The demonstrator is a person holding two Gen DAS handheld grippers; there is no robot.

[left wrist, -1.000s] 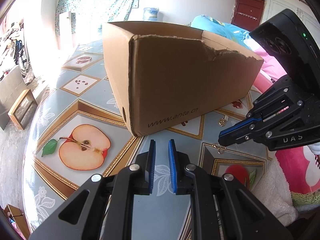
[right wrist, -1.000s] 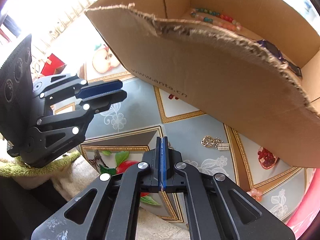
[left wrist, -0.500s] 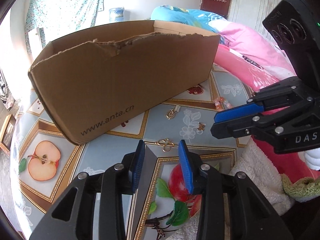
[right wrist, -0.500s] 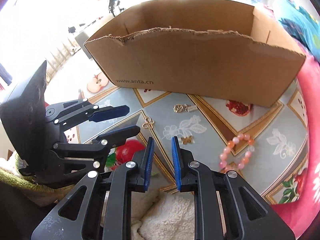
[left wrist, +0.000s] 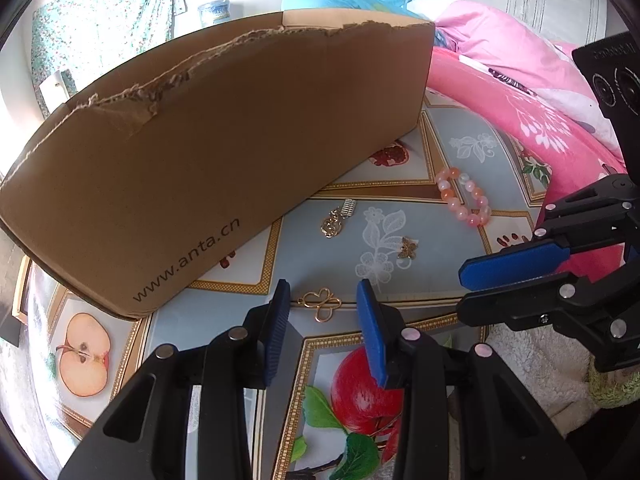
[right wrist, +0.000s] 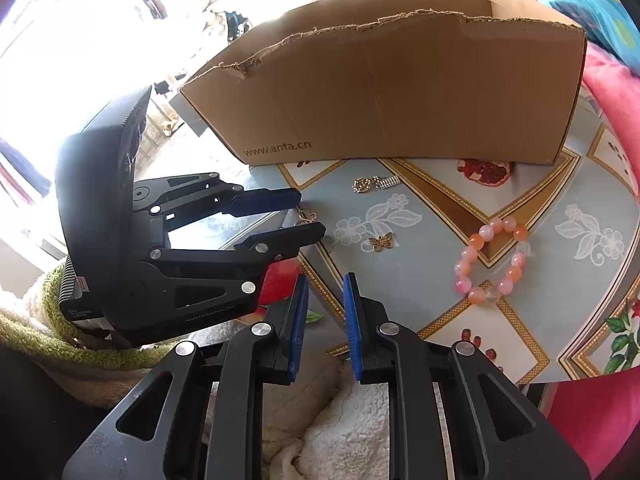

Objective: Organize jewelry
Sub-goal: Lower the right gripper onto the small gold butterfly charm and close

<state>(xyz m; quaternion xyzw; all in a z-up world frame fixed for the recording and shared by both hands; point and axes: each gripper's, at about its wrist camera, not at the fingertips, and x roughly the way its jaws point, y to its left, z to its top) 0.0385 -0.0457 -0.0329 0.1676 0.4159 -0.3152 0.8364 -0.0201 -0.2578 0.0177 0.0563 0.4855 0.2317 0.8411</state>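
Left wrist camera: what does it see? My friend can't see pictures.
The left gripper, open and empty, points at a gold butterfly clasp on a fruit-patterned table. Behind are a cardboard box, a pink bead bracelet and the right gripper.

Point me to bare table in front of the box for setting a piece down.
Free: between butterfly charm and bead bracelet; also right of the bracelet, toward the table edge. Crowded: by the cardboard box, where the gold pendant and wire clasp lie.
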